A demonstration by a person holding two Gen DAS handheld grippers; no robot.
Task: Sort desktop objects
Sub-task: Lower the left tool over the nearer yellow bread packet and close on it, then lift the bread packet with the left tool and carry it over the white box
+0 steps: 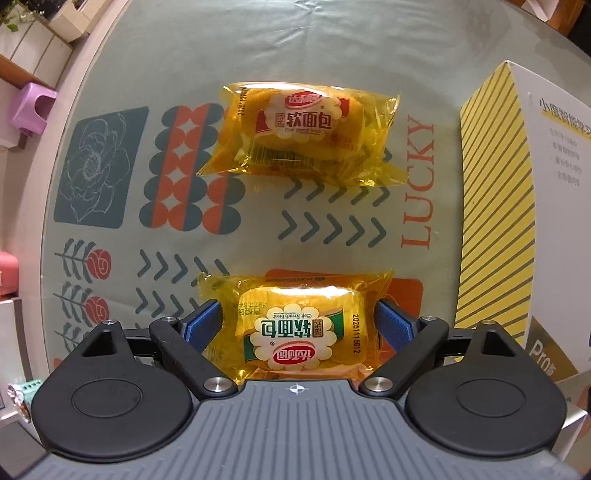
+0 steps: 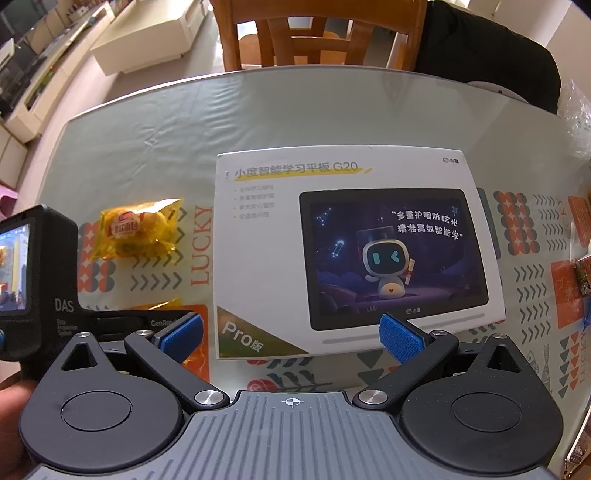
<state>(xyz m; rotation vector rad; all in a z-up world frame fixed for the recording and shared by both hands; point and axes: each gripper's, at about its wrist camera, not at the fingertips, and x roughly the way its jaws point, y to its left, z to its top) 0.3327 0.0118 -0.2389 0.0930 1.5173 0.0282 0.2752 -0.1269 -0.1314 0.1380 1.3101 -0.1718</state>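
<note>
Two yellow soft-bread packets lie on the patterned table. The near packet [image 1: 295,328] sits between the blue pads of my left gripper [image 1: 299,325], which is open with small gaps on both sides. The far packet [image 1: 299,134] lies farther ahead; it also shows in the right wrist view [image 2: 138,229]. A white tablet box [image 2: 354,251] lies flat on the table; its striped side [image 1: 495,206] is to the right of the packets. My right gripper [image 2: 291,338] is open and empty, hovering over the box's near edge.
The left gripper's body [image 2: 37,280] stands at the left of the right wrist view. A wooden chair [image 2: 317,33] stands behind the table's far edge. A crinkled plastic bag [image 2: 576,122] and small items [image 2: 583,277] lie at the right. A purple stool [image 1: 31,107] stands off the table.
</note>
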